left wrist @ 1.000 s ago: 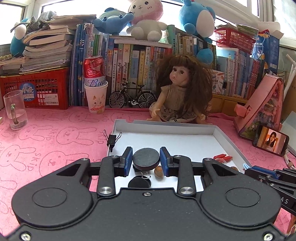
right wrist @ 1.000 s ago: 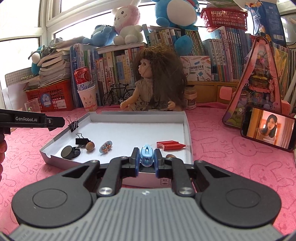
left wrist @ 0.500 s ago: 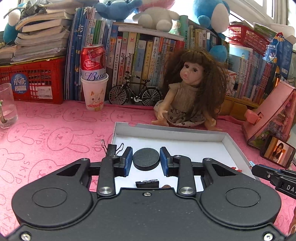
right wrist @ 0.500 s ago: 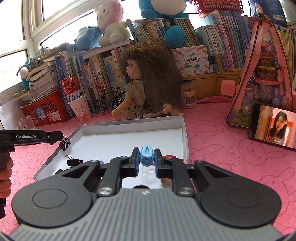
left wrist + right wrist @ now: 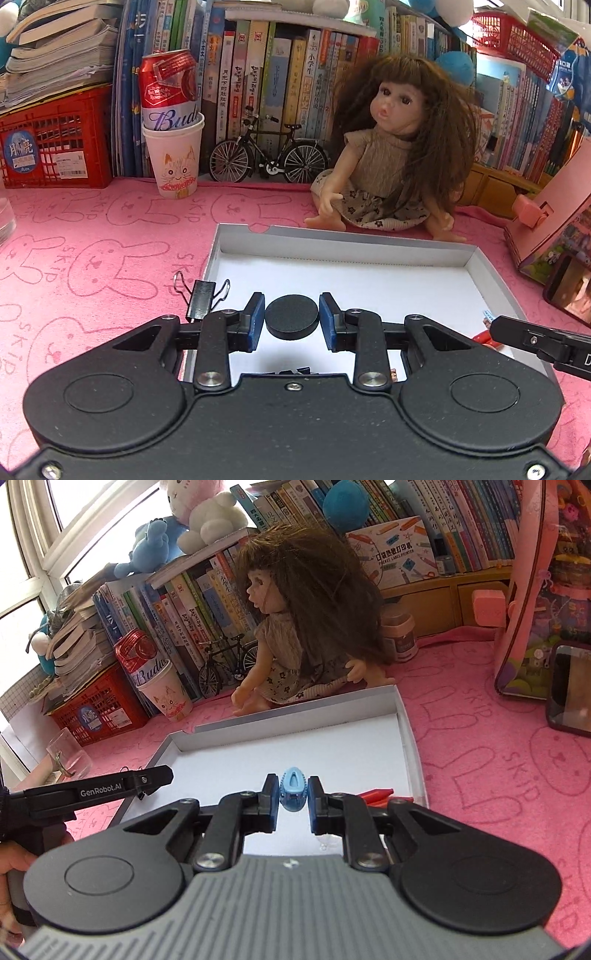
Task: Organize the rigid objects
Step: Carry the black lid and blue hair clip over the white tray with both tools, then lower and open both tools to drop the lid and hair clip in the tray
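Note:
My left gripper (image 5: 292, 318) is shut on a black round disc (image 5: 292, 316) and holds it above the near left part of the white shallow box (image 5: 343, 248). My right gripper (image 5: 293, 792) is shut on a small blue oval toy (image 5: 293, 789) above the same box (image 5: 406, 723). A black binder clip (image 5: 201, 298) is clipped on the box's left wall. Red clips (image 5: 376, 795) lie in the box near its right wall, partly hidden by my right gripper. Other small items in the box are mostly hidden under my left gripper.
A doll (image 5: 391, 147) sits right behind the box. A paper cup with a red can (image 5: 173, 147), a model bicycle (image 5: 267, 155), a red crate (image 5: 55, 147) and books line the back. A pink toy house (image 5: 546, 590) and a phone (image 5: 570, 690) stand on the right.
Both grippers have risen and moved forward over the box, each still holding its object. The small items on the box floor have slipped below view.

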The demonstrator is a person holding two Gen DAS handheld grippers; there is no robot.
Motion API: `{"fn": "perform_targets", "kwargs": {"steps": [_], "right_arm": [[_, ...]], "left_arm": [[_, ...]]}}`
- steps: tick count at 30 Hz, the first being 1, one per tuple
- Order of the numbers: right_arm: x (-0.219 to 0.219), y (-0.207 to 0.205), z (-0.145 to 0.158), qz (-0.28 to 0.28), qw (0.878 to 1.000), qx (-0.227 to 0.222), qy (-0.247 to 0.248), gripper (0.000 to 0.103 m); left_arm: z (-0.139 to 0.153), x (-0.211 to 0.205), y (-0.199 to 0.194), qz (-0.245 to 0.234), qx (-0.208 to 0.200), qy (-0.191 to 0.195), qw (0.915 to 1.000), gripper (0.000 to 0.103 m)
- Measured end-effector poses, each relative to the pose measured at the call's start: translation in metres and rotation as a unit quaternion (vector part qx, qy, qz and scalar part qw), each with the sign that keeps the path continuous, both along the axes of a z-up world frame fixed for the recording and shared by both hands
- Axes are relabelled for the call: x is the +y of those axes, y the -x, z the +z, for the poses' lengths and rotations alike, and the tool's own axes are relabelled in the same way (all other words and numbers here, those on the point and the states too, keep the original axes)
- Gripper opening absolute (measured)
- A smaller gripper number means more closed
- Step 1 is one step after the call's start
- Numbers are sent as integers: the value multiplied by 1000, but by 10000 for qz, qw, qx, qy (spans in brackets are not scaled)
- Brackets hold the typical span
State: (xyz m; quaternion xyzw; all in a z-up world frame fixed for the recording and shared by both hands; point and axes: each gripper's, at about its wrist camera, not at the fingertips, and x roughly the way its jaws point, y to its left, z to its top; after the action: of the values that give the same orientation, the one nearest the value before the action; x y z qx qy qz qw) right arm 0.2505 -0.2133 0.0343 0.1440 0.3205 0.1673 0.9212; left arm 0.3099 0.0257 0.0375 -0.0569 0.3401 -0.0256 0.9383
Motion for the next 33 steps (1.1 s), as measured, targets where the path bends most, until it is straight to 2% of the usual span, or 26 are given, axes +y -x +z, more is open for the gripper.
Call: {"fn": "perform_targets", "kwargs": {"steps": [10,18,33], "right_arm": [[9,-9,-13,44,9999,162,-22,20],[12,-14,-18,62,9997,251,-21,20],[4,-24,-27,9,9982,516,-308,20]], "left_arm": [[-11,-8,-4,-57,51,-278,9996,30],[-15,-10,-7,-73,124,-346,9993,30],[-22,-10,-10,-75,210,-469,9987,30]]}}
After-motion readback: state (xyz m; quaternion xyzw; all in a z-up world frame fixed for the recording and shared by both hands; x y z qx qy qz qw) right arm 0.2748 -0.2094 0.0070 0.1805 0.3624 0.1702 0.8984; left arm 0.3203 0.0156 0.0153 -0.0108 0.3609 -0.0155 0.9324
